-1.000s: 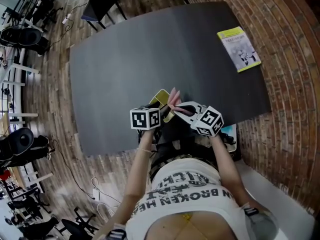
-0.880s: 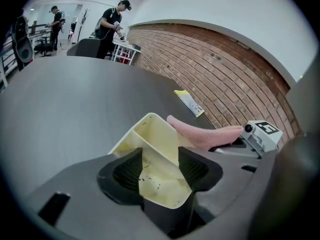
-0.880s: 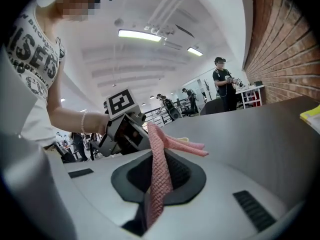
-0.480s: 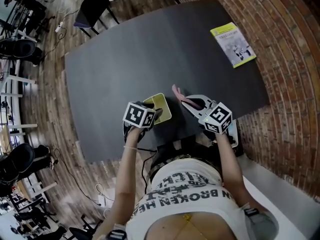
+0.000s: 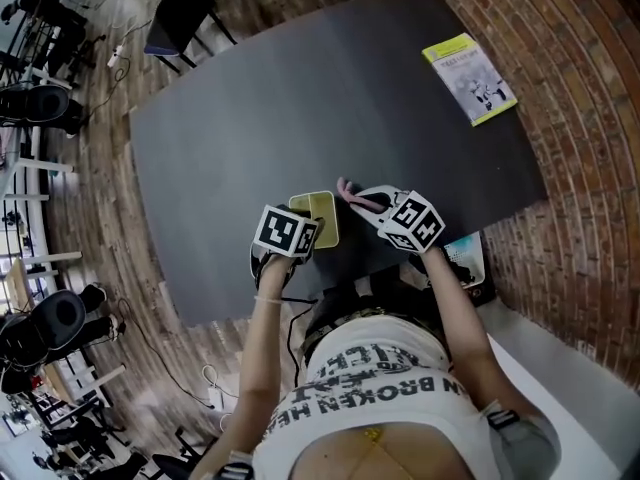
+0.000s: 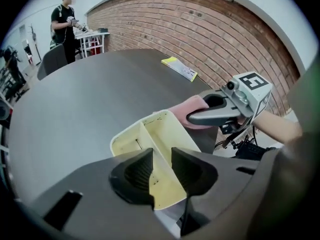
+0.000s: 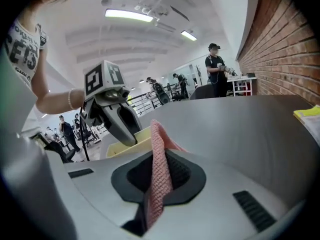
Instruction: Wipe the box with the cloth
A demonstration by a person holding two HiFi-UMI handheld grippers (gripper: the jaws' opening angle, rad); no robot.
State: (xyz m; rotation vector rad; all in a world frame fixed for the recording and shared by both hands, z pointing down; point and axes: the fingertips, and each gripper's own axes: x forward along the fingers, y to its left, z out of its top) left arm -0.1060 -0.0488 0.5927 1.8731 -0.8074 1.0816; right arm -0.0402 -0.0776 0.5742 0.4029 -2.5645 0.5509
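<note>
A pale yellow box [image 5: 322,211] with an inner divider lies on the dark table [image 5: 300,98] near its front edge. My left gripper [image 5: 316,233] comes down on the box's near side; its jaws have just been closing and now pinch a wall of the box [image 6: 155,134] between the pads. My right gripper [image 5: 352,196] is shut on a pink cloth [image 5: 345,188], held just right of the box. The cloth [image 7: 159,169] stands up between the right gripper's pads, with the box [image 7: 127,144] and left gripper [image 7: 127,131] just beyond.
A yellow-green booklet [image 5: 470,78] lies at the table's far right, beside the brick wall. Chairs and equipment stand on the wooden floor to the left. A person [image 6: 65,19] stands far behind the table. More booklets [image 5: 468,258] lie below the table's right front corner.
The box, held up close to my body a second ago, now lies flat on the table. The left gripper's jaws have narrowed onto its wall. The right gripper brought the cloth to the box's right side.
</note>
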